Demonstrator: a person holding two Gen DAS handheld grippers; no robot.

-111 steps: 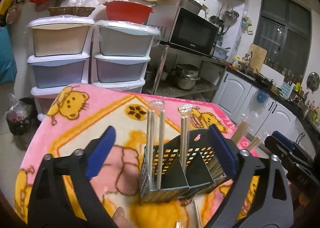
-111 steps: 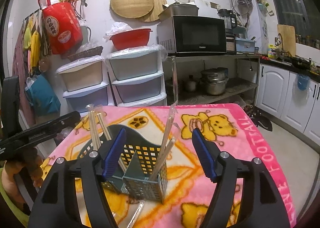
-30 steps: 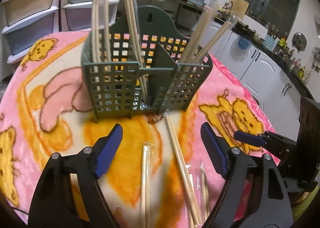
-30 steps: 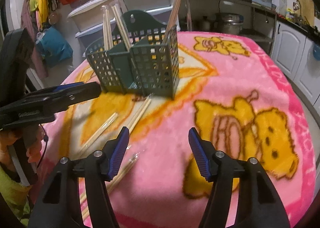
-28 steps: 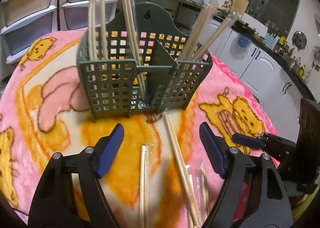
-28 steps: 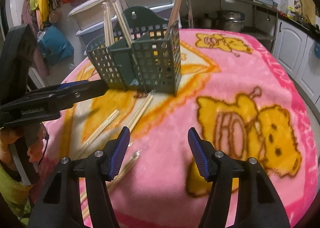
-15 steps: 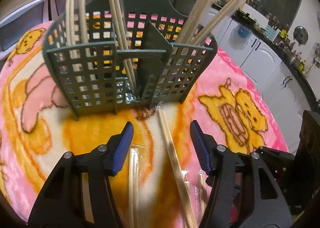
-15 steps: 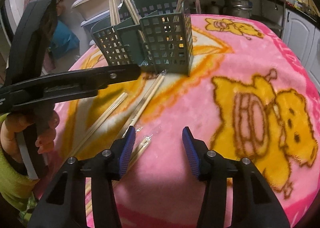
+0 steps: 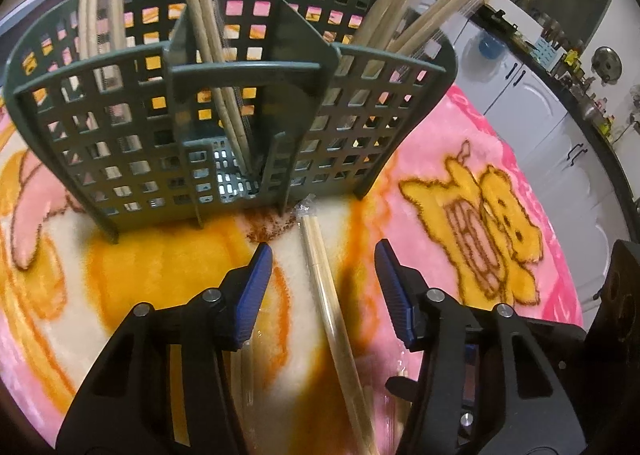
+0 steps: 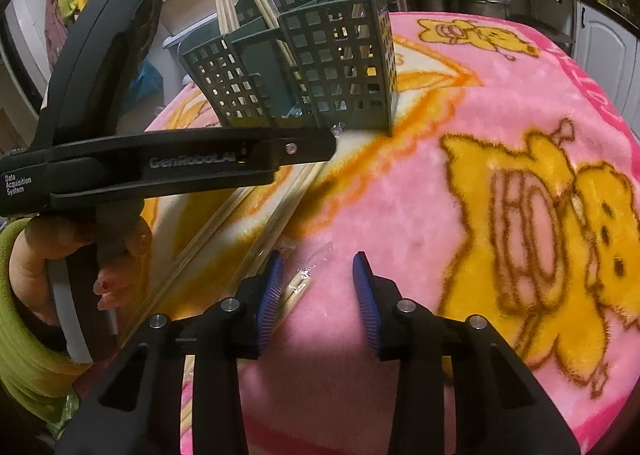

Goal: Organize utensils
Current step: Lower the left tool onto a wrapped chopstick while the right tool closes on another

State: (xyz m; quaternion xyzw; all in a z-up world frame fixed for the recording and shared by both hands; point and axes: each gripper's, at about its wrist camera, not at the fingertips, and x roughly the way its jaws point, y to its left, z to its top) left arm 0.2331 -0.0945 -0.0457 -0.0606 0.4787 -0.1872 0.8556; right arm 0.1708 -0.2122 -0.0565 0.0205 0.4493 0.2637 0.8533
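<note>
- On the pink bear-print blanket (image 9: pixel 460 143), the green slotted utensil caddy (image 9: pixel 224 127) stands upright, and wrapped chopstick pairs already stand in its compartments: one at the left, one leaning in the middle, two at the right.
- My left gripper (image 9: pixel 320 287) is released, its blue pads apart and straddling a wrapped chopstick pair (image 9: pixel 324 295) that lies flat, its far end just short of the caddy's foot. I judge I am lined up so that closing would pinch this pair across its width.
- My right gripper (image 10: pixel 316 287) is also released and grasps nothing. It hovers low over the blanket, with the torn end of another wrapped pair (image 10: pixel 296 291) just beside its left pad.
- The caddy's open compartments face upward, which is why loose pairs must be lifted and stood on end.
- The left wrist view alone shows the compartment interiors and the pair between my pads.
- The right wrist view alone shows the left gripper's body from the side, my hand (image 10: pixel 60 251) on its handle, and further long pairs (image 10: pixel 208 211) lying beneath it toward the caddy.
- How many loose pairs remain I cannot count with confidence; the left gripper hides part of them.
</note>
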